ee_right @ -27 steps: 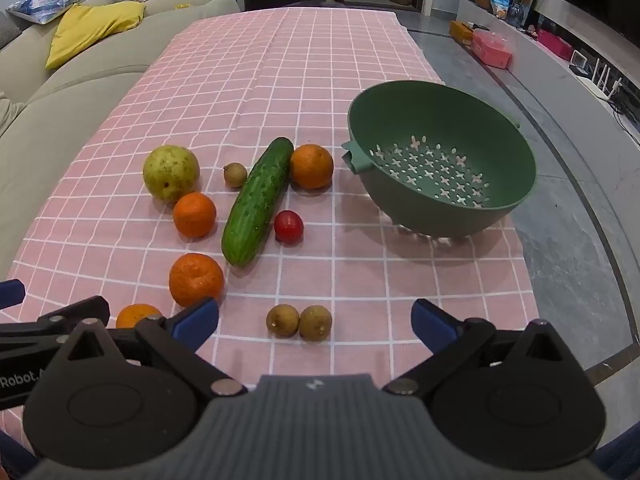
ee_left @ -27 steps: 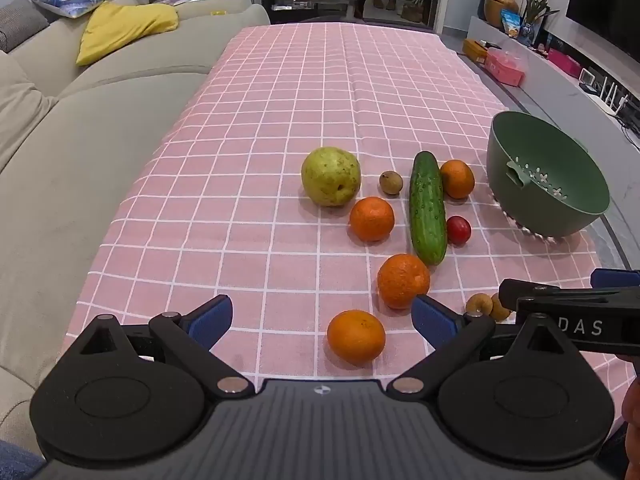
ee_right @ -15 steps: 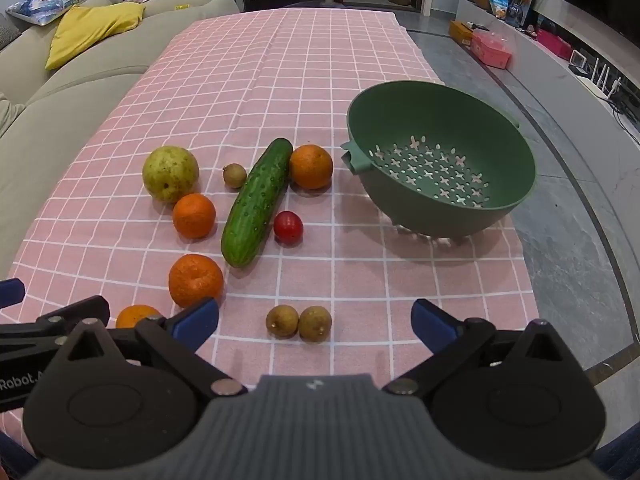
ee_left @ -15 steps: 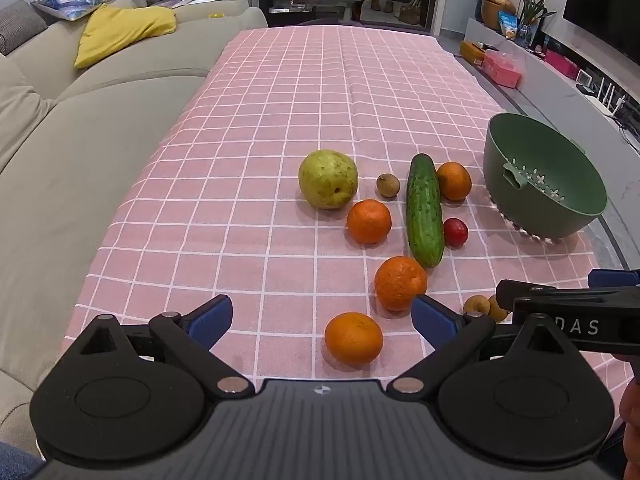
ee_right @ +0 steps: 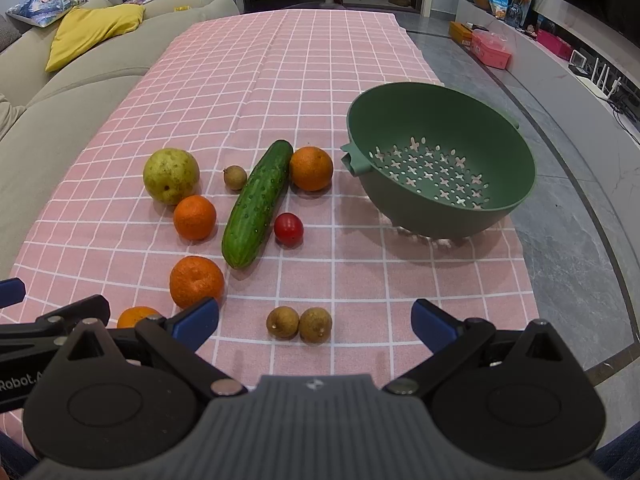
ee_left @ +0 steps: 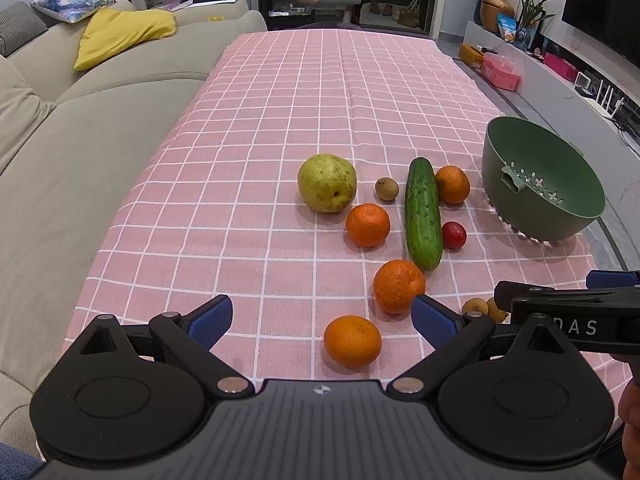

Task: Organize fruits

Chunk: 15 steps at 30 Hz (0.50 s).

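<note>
Pink white-checked tablecloth, green colander, green cucumber, red tomato, yellow cushion

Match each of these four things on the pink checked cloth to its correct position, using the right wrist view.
Things:
1. pear
2. cherry tomato
3. green colander
4. pair of longans

Positions:
A. nearest the camera, between the open claw's fingers
B. far right, tilted, empty
C. far left of the group
D. just right of the cucumber

Pairs: 1-C, 2-D, 3-B, 4-A
</note>
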Each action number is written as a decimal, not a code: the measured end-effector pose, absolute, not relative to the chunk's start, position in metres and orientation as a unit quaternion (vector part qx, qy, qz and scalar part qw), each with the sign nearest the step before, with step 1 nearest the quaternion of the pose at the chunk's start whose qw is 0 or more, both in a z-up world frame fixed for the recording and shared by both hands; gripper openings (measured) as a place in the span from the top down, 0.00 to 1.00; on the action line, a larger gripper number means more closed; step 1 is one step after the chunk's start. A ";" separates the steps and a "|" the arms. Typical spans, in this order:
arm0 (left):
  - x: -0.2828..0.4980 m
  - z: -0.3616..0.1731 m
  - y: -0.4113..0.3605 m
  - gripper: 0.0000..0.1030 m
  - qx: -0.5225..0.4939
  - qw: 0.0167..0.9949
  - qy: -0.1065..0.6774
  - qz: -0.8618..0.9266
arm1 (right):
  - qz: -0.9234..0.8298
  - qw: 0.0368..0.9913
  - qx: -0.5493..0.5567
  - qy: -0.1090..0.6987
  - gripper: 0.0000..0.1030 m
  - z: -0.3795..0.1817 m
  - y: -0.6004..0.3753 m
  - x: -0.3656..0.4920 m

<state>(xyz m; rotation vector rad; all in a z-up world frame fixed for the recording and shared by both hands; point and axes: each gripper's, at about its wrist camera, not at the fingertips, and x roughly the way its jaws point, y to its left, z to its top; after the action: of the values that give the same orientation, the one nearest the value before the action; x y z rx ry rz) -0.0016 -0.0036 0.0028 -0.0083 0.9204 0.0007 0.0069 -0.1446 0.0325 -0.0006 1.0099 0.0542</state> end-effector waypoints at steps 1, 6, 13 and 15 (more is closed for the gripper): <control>-0.002 0.003 -0.004 0.00 -0.004 0.896 0.444 0.001 | 0.026 0.875 0.000 0.484 0.04 0.032 -0.144 0.008; -0.002 0.003 -0.004 0.00 -0.005 0.896 0.444 -0.001 | 0.026 0.875 -0.001 0.484 0.04 0.032 -0.144 0.007; -0.002 0.004 -0.004 0.00 -0.005 0.896 0.443 -0.001 | 0.026 0.875 0.000 0.483 0.04 0.032 -0.144 0.006; -0.002 0.004 -0.005 0.00 -0.005 0.897 0.442 -0.001 | 0.026 0.875 0.000 0.483 0.04 0.032 -0.144 0.007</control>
<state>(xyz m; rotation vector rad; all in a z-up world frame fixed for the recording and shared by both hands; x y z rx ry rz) -0.0016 -0.0046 0.0041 -0.0108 0.9158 -0.0025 0.0065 -0.1440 0.0323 -0.0004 1.0080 0.0539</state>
